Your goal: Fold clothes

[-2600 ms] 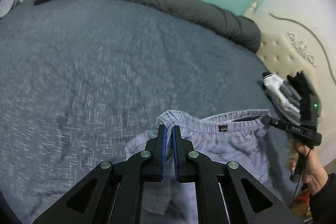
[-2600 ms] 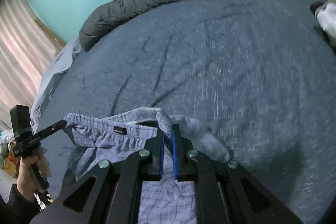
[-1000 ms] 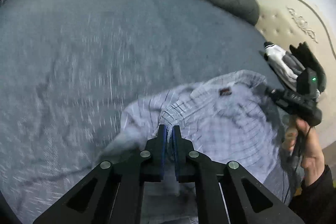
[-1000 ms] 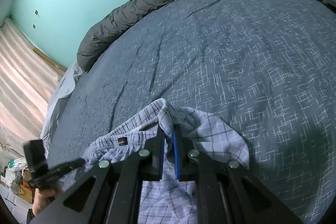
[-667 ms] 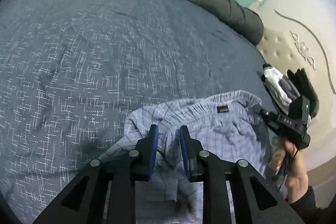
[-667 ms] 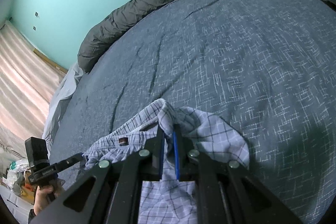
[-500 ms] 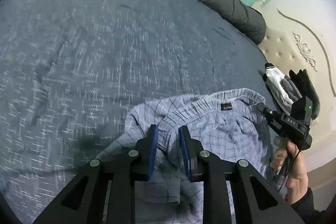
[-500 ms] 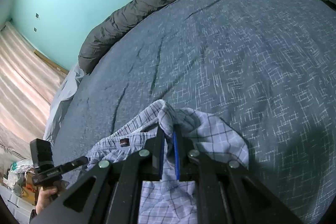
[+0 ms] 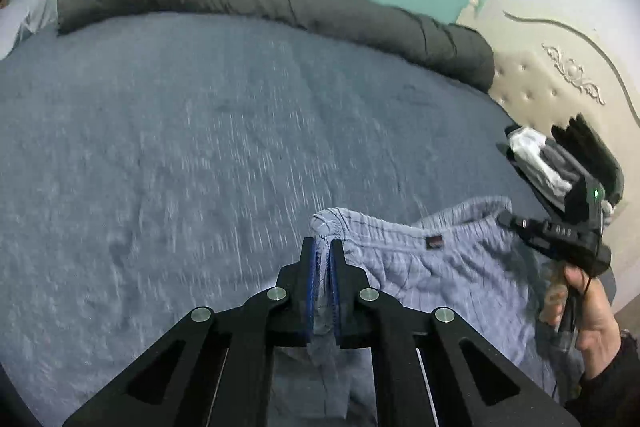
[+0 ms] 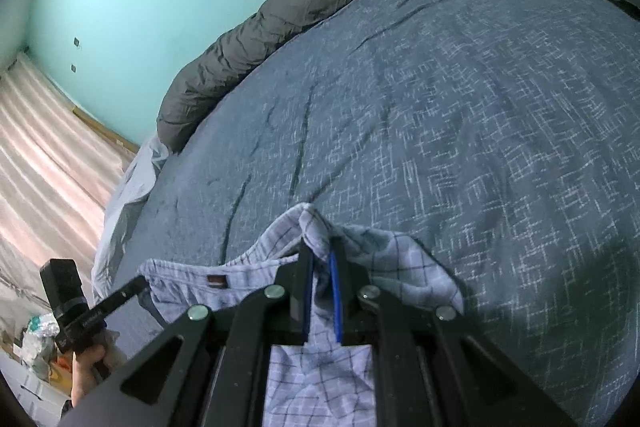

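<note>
Pale blue checked shorts (image 9: 436, 267) with an elastic waistband and a small dark label hang between my two grippers over the grey-blue bed (image 9: 200, 147). My left gripper (image 9: 322, 247) is shut on one end of the waistband. My right gripper (image 10: 320, 247) is shut on the other corner of the shorts (image 10: 384, 259). The right gripper also shows at the right of the left wrist view (image 9: 508, 219), and the left gripper at the lower left of the right wrist view (image 10: 140, 283). The lower part of the shorts is hidden under the gripper bodies.
A rolled dark grey duvet (image 9: 280, 7) lies along the far edge of the bed by the teal wall. A pile of white, grey and black clothes (image 9: 552, 163) sits by the cream headboard (image 9: 560, 83). Curtains (image 10: 44, 155) hang at the left.
My left gripper, open half a second ago, has shut on the waistband and lifted it. The right gripper has kept its hold and barely moved.
</note>
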